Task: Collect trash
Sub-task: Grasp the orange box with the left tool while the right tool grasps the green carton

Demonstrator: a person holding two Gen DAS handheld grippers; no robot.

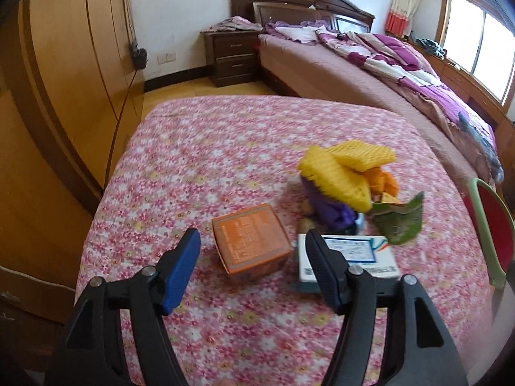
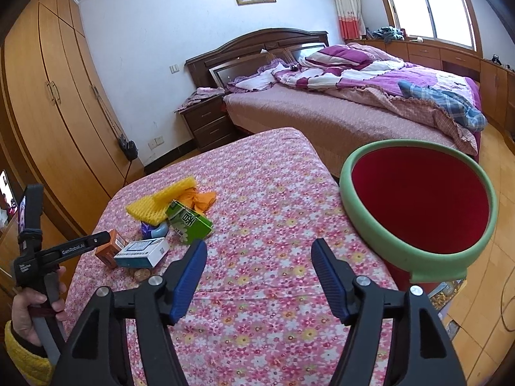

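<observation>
The left gripper (image 1: 252, 246) hangs low over a table under a pink flowered cloth (image 1: 225, 148), its blue-padded fingers (image 1: 180, 270) spread wide with nothing between them. It points at the trash heap, and an orange box (image 1: 252, 241) sits on the cloth in line with the gap between the fingers, just past their tips; whether they touch it cannot be told. A white and blue box (image 1: 354, 255) lies just right of the orange one, partly behind the right finger. Beyond them sit yellow foam netting (image 1: 338, 173), a purple bag (image 1: 331, 210), orange peel (image 1: 383, 180) and a green leaf (image 1: 402, 222), piled close together.

From the right wrist view, the person's left hand (image 2: 29, 315) grips the left tool's handle at the table's near left edge, with a yellow sleeve (image 2: 25, 360) at the wrist. The right gripper (image 2: 259, 259) is held level above bare cloth, well apart from the pile, its fingers also wide apart and holding nothing. A green carton (image 2: 190, 222) leans by the netting. A red bin with a green rim (image 2: 418, 257) stands just beside the table's right edge
</observation>
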